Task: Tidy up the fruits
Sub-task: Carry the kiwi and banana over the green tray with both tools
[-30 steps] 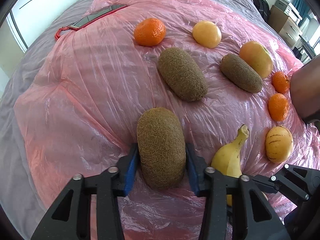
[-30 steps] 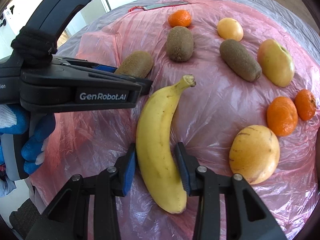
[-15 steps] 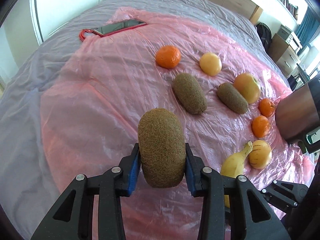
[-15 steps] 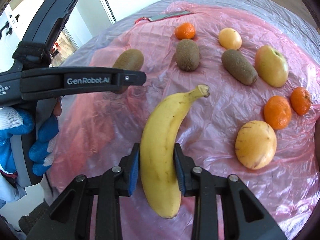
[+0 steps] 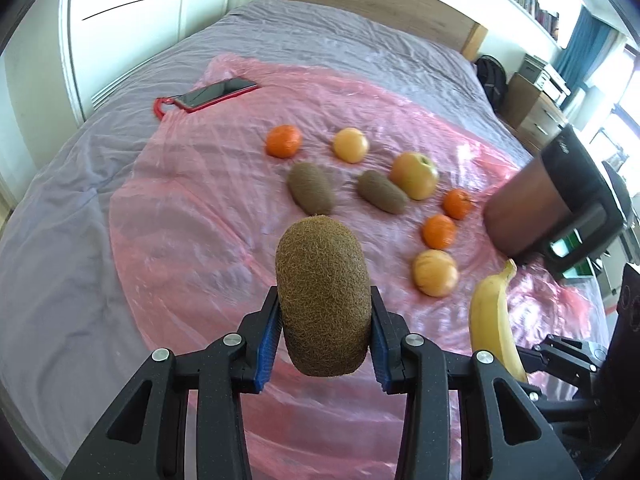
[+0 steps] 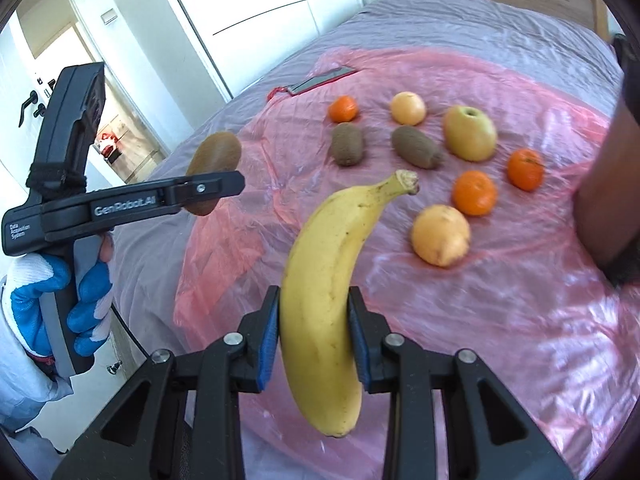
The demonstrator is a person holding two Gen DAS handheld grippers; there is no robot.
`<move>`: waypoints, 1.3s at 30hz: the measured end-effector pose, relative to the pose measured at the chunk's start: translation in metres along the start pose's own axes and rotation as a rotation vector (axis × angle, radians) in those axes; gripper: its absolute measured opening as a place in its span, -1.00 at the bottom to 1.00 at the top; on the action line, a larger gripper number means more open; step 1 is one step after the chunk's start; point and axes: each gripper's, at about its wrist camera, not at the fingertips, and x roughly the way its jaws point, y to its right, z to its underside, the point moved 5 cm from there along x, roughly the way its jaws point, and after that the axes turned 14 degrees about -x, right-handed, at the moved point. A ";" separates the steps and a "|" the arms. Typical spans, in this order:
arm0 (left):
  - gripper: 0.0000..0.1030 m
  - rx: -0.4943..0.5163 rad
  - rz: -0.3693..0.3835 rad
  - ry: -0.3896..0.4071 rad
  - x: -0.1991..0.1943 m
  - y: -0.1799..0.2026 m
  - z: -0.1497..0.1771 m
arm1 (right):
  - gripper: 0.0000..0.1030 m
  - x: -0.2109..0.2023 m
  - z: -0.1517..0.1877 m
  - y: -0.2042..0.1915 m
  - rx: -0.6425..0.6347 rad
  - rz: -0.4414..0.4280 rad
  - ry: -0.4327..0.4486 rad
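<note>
Above the pink sheet point(image 6: 520, 320), each claw grips fruit lengthwise: left claw point(image 5: 324, 334) kiwi point(image 5: 322, 296), right claw point(image 6: 313, 330) banana point(image 6: 332, 280), stem seemingly forward.

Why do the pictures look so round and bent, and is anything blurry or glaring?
Left wrist view: the fisheye lens curves the bed; the held kiwi is sharp, the loose fruit behind slightly smeared. Right wrist view: the banana is crisp, and window light glares on the pink plastic sheet.
</note>
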 end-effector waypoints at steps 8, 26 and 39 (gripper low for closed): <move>-0.33 0.100 0.095 -0.040 -0.019 0.069 0.033 | -0.28 -0.054 0.036 0.030 0.084 0.086 0.043; -0.33 0.400 0.294 -0.154 -0.027 0.287 0.110 | -0.28 -0.195 0.130 0.172 0.325 0.375 0.162; -0.33 0.521 0.338 -0.196 0.036 0.435 0.121 | -0.28 -0.249 0.147 0.314 0.399 0.531 0.172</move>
